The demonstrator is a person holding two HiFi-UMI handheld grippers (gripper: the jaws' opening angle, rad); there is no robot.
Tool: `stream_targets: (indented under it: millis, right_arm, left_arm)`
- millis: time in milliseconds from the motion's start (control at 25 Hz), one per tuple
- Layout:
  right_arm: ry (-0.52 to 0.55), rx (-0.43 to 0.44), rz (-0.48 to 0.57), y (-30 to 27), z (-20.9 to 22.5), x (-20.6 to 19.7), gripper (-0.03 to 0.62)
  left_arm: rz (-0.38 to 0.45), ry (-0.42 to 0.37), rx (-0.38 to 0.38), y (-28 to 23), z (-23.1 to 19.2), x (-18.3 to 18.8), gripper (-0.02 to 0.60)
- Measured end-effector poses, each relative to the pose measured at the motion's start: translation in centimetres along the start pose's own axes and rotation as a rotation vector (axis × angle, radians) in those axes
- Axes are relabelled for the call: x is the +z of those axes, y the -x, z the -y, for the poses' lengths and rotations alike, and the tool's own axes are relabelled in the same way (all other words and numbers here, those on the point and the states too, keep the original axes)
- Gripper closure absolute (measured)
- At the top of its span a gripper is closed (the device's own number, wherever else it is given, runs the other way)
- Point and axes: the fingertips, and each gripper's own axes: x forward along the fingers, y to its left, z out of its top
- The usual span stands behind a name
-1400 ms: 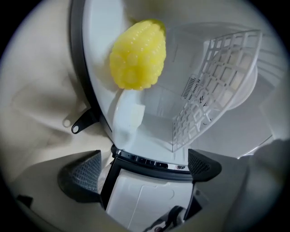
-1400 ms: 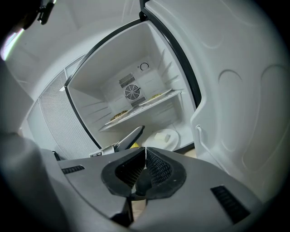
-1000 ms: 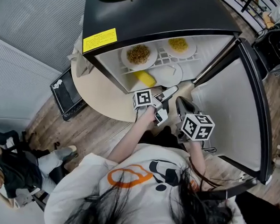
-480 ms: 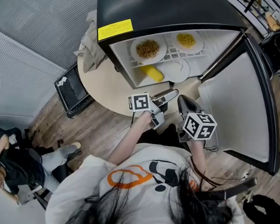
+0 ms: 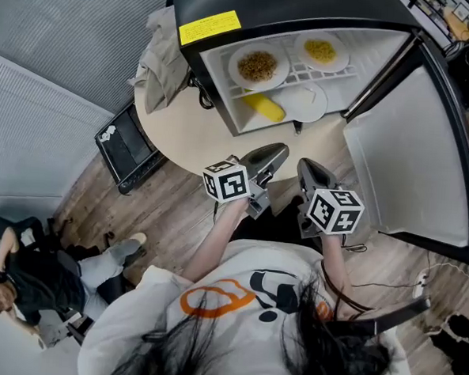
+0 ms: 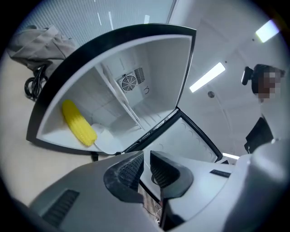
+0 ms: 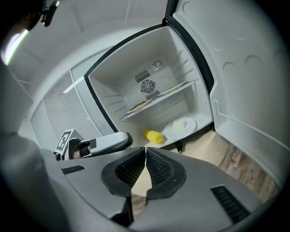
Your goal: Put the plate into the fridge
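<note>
Jaws of left gripper (image 6: 146, 156) closing, slim gap, nothing in it | right gripper (image 7: 145, 152) pinched shut, empty | plate (image 7: 180, 128) ahead on fridge (image 7: 181, 59) floor, beside corn (image 7: 154, 136) | risk imo: door (image 7: 244, 68) off to right, slam it & plate slides.

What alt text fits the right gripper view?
An open fridge seen past the shut, empty right claw. On its floor a white plate sits beside a yellow corn cob; the door hangs open at right.
</note>
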Motion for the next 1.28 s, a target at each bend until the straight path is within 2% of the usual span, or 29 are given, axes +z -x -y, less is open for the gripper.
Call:
stream_targets:
  millis: [240,520,720,1000,1160,1280]
  right_arm:
    - [-0.007,-0.023,-0.025,1.2,-0.4,-2.2,0.572]
    - [-0.025,-0.027,-0.039,2.3,0.0,-3.8,0.572]
    - [-0.038,-0.010,-0.044,4.0,0.1,-5.0,0.572]
    - [-0.023,0.028,-0.033,9.2,0.8,-6.8,0.572]
    - [-0.005,0.070,-0.017,12.8,0.3,-8.3,0.572]
    - [0.000,0.092,-0.015,16.0,0.0,-9.9,0.572]
  left_arm:
    - [-0.004,-0.111,0.049,1.7,0.3,-0.7,0.569]
    - [-0.022,-0.137,0.083,2.7,0.4,-2.3,0.571]
    - [-0.059,-0.202,0.122,3.1,1.3,-4.1,0.571]
    - [-0.029,-0.229,0.120,2.9,6.6,-7.6,0.571]
    - [-0.013,-0.276,0.151,4.0,10.0,-10.3,0.571]
    - [0.007,-0.282,0.168,5.0,12.6,-13.0,0.571]
